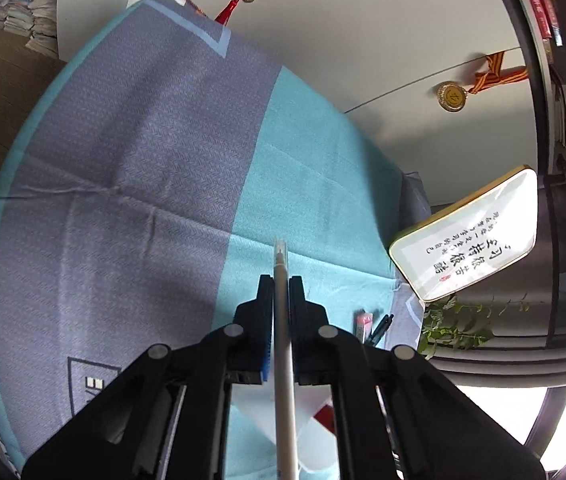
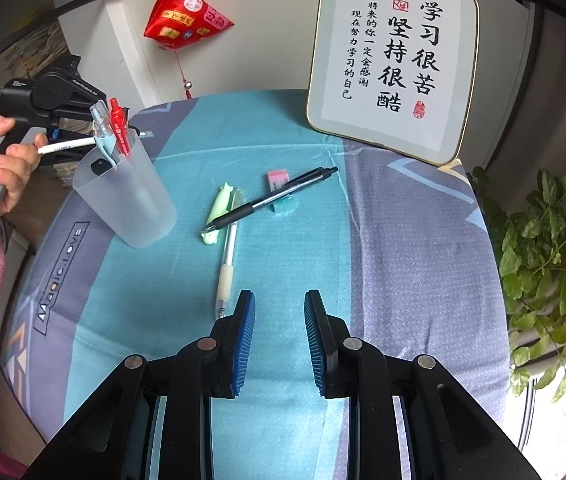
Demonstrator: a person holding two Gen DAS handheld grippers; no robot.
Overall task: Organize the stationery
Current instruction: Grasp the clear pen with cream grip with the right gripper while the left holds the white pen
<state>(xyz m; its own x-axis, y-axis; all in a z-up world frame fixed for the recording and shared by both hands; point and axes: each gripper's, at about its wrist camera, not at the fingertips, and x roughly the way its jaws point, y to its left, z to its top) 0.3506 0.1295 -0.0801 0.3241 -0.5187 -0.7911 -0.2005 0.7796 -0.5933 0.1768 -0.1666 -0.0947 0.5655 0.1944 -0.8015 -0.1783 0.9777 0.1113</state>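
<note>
daylight, bright | window glare lower right | fisheye edges bent, dark

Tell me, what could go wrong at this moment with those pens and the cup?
The left gripper pinches a long white pen along its fingers; dropped in at an angle, the pen could catch the rim of the light plastic cup and tip it, spilling the red pen. On the table, the black pen lies across the clear pen, so the open right gripper may nudge one while picking up the other, perhaps rolling it across the table.
</note>
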